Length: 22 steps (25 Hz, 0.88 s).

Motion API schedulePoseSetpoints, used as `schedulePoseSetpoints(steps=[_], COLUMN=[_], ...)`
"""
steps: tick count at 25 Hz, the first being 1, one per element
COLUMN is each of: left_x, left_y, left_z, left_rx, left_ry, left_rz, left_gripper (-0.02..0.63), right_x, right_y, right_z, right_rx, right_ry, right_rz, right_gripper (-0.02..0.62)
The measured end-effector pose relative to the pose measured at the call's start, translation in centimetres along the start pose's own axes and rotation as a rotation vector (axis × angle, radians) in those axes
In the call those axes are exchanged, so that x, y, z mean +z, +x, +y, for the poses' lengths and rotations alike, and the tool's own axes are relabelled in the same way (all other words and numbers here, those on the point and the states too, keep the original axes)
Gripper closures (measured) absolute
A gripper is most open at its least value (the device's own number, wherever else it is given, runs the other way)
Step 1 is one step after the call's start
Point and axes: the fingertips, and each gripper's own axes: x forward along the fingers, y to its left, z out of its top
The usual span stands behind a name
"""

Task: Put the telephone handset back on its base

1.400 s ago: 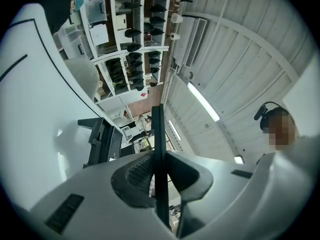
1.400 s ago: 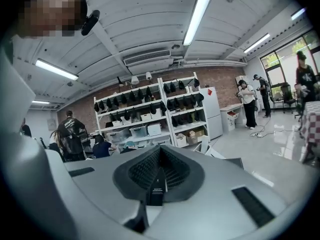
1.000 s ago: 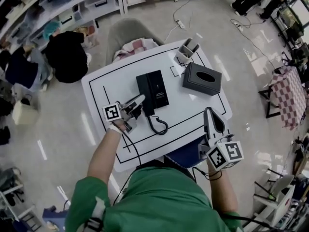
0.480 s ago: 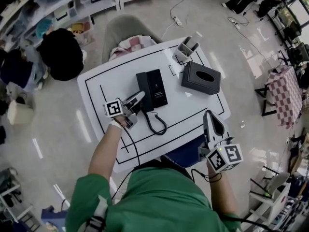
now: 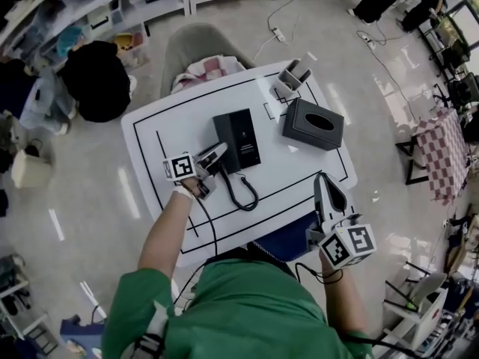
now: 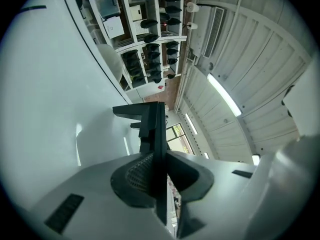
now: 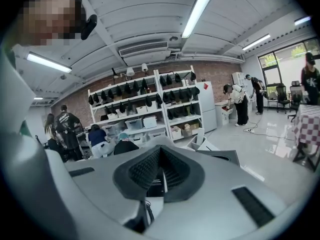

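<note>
You stand in a wide workroom with a glossy pale floor (image 5: 90, 193) and shelves (image 5: 112, 6) of bins along the far left wall; in front of you is a white bench (image 5: 179, 126) marked with black lines. The black base (image 5: 243, 137) sits near the middle of the bench, and the telephone handset (image 5: 223, 144) lies along its left side; from overhead you cannot tell whether it is fully seated. Your left tongs (image 5: 218, 152) reach in from the left, rolled on their side, and are closed down to a narrow slit on a thin black edge of the handset's near end. The coiled cord (image 5: 241, 189) loops on the bench just in front of the base, between it and you, right beside your left wrist. To the right of the base, apart from it, a black tissue box (image 5: 313, 123) lies at an angle, and beyond that a small grey holder (image 5: 292, 75) stands at the far right corner. A chair (image 5: 198, 47) with a checked cushion (image 5: 213, 72) is pushed up against the bench's far edge. Your right tongs (image 5: 322, 179) hang over the near right edge of the bench, well apart from the telephone, pads pressed together with nothing between them.
</note>
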Motion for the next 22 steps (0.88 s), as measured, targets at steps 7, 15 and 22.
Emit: schedulePoseSetpoints(steps=[7,15,22], left_x=[-0.2,-0.3,0.9], left_y=[0.2,-0.1,-0.9], left_z=[0.5,0.9,-1.6], left_rx=[0.138,0.32,0.318], left_ry=[0.029,0.093,0.135], left_rz=[0.047,0.11,0.012], left_gripper=[0.506,0.474,0.474], right_x=[-0.2,-0.2,0.2], right_y=[-0.1,-0.6,-1.1], right_z=[-0.1,0.0,-1.0], right_rx=[0.022,0.051,0.073], right_ry=[0.014,0.024,0.025], right_rz=[-0.006,-0.022,-0.045], right_gripper=[0.572,0.572,0.572])
